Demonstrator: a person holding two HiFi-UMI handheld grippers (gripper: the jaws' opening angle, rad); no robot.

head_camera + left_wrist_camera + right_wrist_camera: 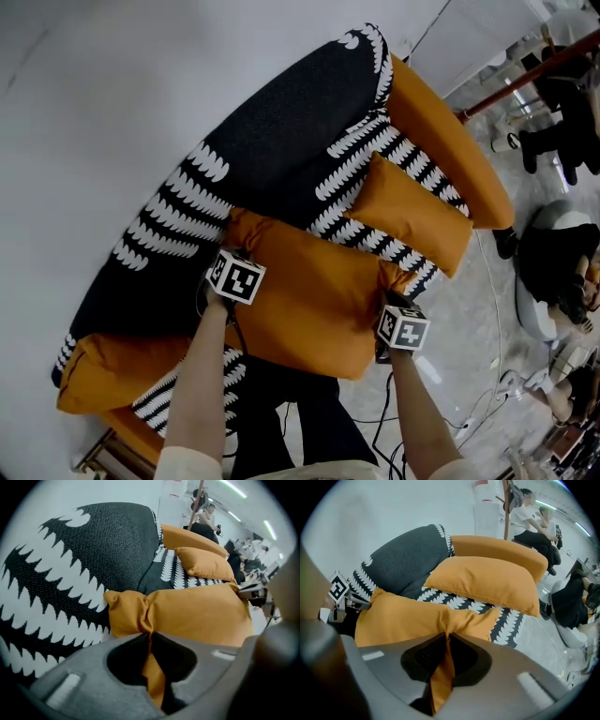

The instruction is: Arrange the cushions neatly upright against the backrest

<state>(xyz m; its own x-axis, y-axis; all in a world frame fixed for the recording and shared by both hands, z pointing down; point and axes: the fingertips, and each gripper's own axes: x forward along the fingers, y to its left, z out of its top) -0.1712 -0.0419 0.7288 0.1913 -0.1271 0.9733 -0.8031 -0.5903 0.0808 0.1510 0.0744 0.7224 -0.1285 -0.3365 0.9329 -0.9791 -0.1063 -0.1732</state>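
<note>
A large orange cushion (305, 286) lies flat on the sofa seat, between both grippers. My left gripper (228, 281) is shut on the cushion's near left edge; in the left gripper view its jaws (151, 637) pinch a fold of the orange cover (201, 616). My right gripper (394, 323) is shut on the near right edge, with orange fabric (412, 616) squeezed between its jaws (446, 637). A second orange cushion (410, 214) lies tilted further right on the seat, also seen in the gripper views (206, 564) (487, 583). The black-and-white patterned backrest (272, 131) rises behind.
The sofa has orange armrests at the far right (450, 150) and near left (122, 370). People sit and stand at the right (562, 262), beyond the sofa, with a coat stand pole (506, 508). Cables trail on the floor (384, 422) near my legs.
</note>
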